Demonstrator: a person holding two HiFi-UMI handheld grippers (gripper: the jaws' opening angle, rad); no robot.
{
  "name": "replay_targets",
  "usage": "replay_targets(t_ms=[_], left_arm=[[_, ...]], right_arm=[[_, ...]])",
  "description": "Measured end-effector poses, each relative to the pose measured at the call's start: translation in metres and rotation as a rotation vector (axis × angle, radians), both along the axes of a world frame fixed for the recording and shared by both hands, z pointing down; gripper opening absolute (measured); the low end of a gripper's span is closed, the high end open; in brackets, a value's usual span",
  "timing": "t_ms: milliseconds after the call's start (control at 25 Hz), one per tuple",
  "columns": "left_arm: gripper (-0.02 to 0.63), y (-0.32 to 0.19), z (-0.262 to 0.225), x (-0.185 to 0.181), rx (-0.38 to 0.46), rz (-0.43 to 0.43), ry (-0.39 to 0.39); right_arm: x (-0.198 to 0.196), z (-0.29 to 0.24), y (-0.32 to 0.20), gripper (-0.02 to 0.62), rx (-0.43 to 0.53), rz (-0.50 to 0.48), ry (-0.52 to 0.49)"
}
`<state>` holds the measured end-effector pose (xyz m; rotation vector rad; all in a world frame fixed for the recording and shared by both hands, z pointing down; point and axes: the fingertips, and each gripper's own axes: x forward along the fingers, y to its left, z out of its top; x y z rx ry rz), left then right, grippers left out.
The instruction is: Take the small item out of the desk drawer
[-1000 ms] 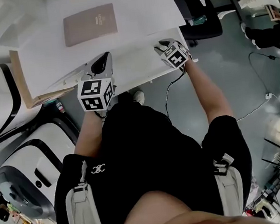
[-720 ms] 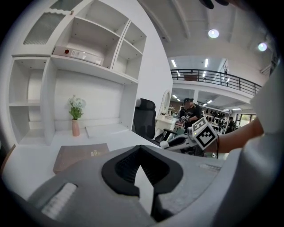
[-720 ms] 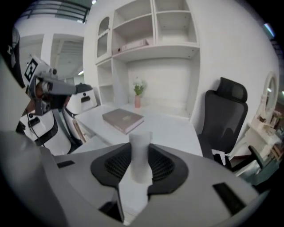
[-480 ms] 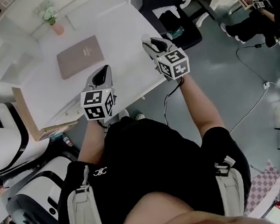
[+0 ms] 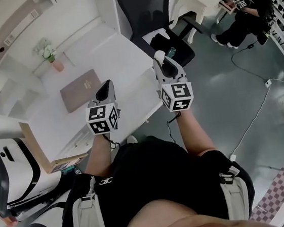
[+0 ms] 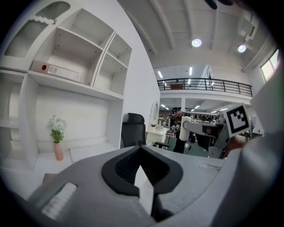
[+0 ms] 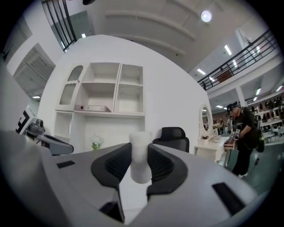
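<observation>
Nearest the camera are the person's black shorts (image 5: 153, 170), with a small white interlocked emblem (image 5: 107, 180) at the waistband; it spells no readable word. Both forearms reach forward and up.

The left gripper (image 5: 108, 85) is clenched on nothing: in its own view the dark pads meet at the tips. The right gripper (image 5: 160, 62) grasps the item (image 7: 141, 170), a small white rounded piece standing upright between its pads, which touch it on both sides while the jaws are closing. The item is held up in the air over the desk's right edge, clear of the top. Each gripper carries a cube (image 5: 177, 96) printed with black-and-white square markers, no letters.

Below them lies the white desk (image 5: 120, 57). A brown book (image 5: 80, 90) lies flat on it just beyond the left gripper; its cover bears a small light imprint too small to read. Farther back a pink vase (image 5: 57, 65) of white flowers stands near the wall.

A white shelf unit (image 7: 104, 95) rises behind the desk, with a white binder (image 7: 92, 107) lying on one shelf; its spine label cannot be read. A black chair (image 5: 148, 13) stands to the right of the desk, right behind the right gripper. A cable (image 5: 252, 118) trails over the grey floor. At the far right another person (image 5: 245, 14) in black is at a white table.
</observation>
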<state>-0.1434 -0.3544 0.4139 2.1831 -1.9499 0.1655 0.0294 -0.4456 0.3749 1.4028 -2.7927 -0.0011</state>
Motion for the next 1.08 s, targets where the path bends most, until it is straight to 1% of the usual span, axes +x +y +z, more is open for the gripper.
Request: replay_targets(t_ms=[120,280,840,1080], left_arm=[[0.014,-0.008,-0.017,0.005,0.035,0.013,-0.003],[0.014,-0.011,-0.027,0.011,0.053,0.024,-0.009],[0.014,-0.014,-0.022,0.005,0.034,0.017,-0.014],[0.014,-0.017,-0.021,0.008,0.029,0.019,-0.01]], right_arm=[[0.008,0.006,0.003,0.11,-0.002,0.033,-0.007],[0.01,0.006,0.003,0.11,-0.011,0.02,-0.032],[0.003,0.014,0.0,0.11,-0.025,-0.005,-0.023],[0.003,0.014,-0.002,0.11,-0.028,-0.018,-0.022]])
